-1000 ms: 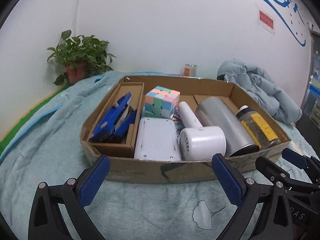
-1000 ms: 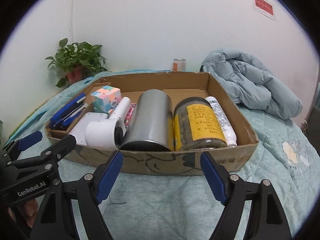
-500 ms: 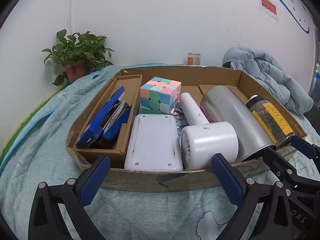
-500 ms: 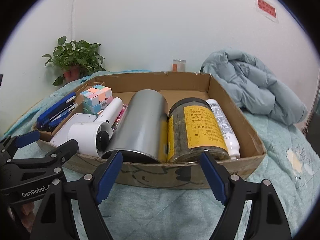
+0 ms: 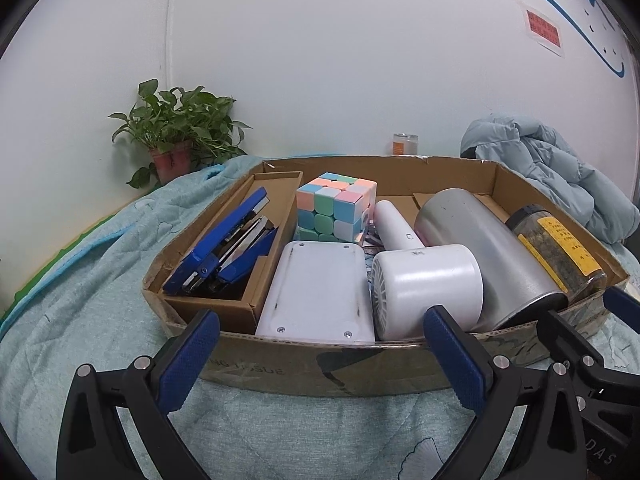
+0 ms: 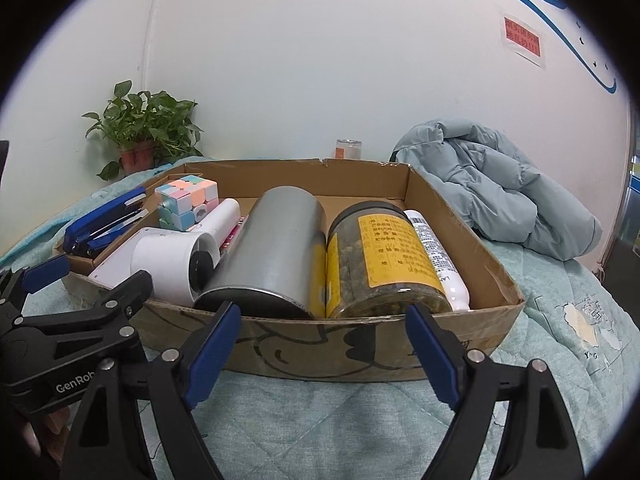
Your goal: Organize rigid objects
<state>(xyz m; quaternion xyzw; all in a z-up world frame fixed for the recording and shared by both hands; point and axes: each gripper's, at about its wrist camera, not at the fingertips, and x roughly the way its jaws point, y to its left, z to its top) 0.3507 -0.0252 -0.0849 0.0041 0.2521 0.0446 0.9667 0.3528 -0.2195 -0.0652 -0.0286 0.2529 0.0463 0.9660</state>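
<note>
A: Where are the rigid things at this moment?

B: All of them lie inside the cardboard box (image 6: 304, 356) on the bed. From left to right: the blue stapler (image 5: 224, 248) in its small inner carton, the pastel cube (image 5: 336, 206), a flat white device (image 5: 316, 292), the white hair dryer (image 5: 424, 284), the steel cylinder (image 6: 272, 256), the jar with yellow label (image 6: 384, 264), and a white tube (image 6: 436, 256) against the right wall.

A: And the tongs?

B: The left tongs (image 5: 320, 356) and the right tongs (image 6: 324, 344) are both released, jaws wide, grasping nothing. They hang just before the front wall of the box.

A: Which step is this, then?

B: The scene fits two readings. Either the things are packed in rows and the work is near its end, or they wait to be taken out and sorted. I cannot decide from here. Also, something pink lies between the dryer handle and the cylinder; it is too much hidden to name.

A: So what would a next move need?

B: Any grasp must go over the front wall, and the round things may roll.
</note>
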